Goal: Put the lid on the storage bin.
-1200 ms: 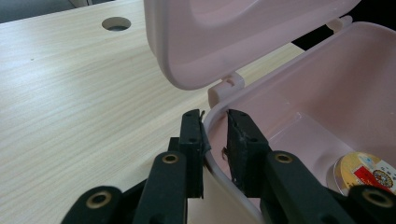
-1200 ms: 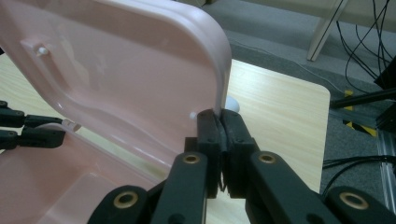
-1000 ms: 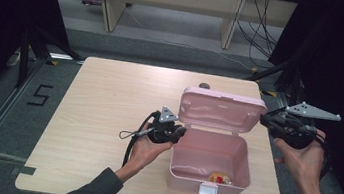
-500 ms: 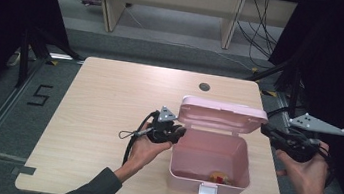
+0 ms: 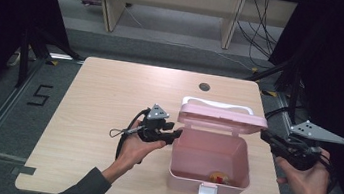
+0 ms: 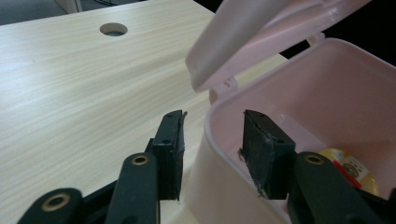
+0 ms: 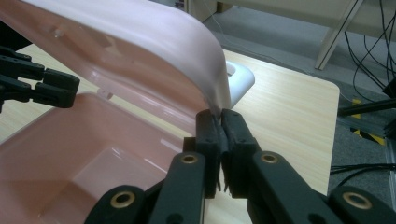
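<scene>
Pink storage box (image 5: 210, 157) near front right of wooden surface (image 5: 109, 99); hinged lid (image 5: 222, 119) half-lowered; small round item (image 5: 219, 177) inside; left tongs (image 5: 171, 136) parted, straddling box's left wall; right tongs (image 7: 219, 126) pinched on lid edge. Risk: lid slips from thin pinch, drops onto left tongs; box shifts.

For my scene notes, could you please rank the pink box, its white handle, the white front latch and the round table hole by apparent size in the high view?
1. pink box
2. white handle
3. white front latch and round table hole: they look alike, so unranked.
</scene>
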A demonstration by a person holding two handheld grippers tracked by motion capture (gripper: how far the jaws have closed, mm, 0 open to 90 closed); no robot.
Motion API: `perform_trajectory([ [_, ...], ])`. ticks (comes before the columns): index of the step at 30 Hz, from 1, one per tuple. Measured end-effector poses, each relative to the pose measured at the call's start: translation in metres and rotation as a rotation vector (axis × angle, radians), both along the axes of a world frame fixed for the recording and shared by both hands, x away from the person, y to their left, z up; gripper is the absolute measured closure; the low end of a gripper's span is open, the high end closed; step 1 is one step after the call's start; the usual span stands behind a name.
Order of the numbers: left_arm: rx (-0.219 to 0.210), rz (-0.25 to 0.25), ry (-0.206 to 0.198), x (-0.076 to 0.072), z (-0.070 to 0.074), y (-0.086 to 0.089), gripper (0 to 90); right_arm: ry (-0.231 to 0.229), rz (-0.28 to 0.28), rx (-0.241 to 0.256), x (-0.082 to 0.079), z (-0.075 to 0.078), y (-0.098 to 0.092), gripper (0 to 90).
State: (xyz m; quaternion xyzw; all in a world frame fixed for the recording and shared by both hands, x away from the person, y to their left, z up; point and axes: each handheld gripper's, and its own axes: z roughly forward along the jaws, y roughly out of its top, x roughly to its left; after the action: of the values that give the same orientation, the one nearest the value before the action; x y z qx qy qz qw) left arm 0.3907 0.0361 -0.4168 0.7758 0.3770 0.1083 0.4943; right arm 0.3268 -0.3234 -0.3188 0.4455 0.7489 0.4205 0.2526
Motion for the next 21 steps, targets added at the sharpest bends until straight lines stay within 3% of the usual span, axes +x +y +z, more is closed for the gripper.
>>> perform_trajectory([
  [1,-0.006,-0.001,-0.005,-0.002,0.001,0.002,56.2,-0.013,0.004,-0.014,0.000,-0.001,-0.001,86.3],
  [4,-0.006,-0.022,0.003,-0.010,0.004,0.008,51.3,0.005,0.005,0.003,-0.006,-0.002,-0.002,85.8],
  [6,-0.007,-0.030,-0.001,-0.016,0.005,0.012,50.3,-0.016,0.018,-0.017,-0.008,-0.004,-0.003,85.5],
  [7,-0.013,-0.044,-0.005,-0.020,0.006,0.015,49.9,0.012,0.010,0.002,-0.011,-0.004,-0.002,85.3],
  [9,-0.012,-0.046,-0.003,-0.027,0.008,0.020,48.3,-0.014,0.020,-0.018,-0.014,-0.006,-0.004,85.3],
  [11,-0.019,-0.063,-0.010,-0.033,0.009,0.025,47.1,0.012,0.024,0.004,-0.018,-0.006,-0.003,84.8],
  [14,-0.015,-0.072,-0.017,-0.043,0.010,0.033,45.1,0.001,0.031,-0.008,-0.024,-0.009,-0.003,83.6],
  [15,-0.015,-0.079,-0.014,-0.047,0.010,0.037,44.4,0.032,0.017,0.008,-0.027,-0.009,-0.001,83.3],
  [17,-0.017,-0.080,-0.010,-0.054,0.010,0.043,42.8,0.005,0.035,-0.003,-0.029,-0.013,-0.002,82.8],
  [21,-0.015,-0.080,-0.010,-0.066,0.008,0.055,40.4,0.018,0.037,0.002,-0.036,-0.019,-0.003,82.0],
])
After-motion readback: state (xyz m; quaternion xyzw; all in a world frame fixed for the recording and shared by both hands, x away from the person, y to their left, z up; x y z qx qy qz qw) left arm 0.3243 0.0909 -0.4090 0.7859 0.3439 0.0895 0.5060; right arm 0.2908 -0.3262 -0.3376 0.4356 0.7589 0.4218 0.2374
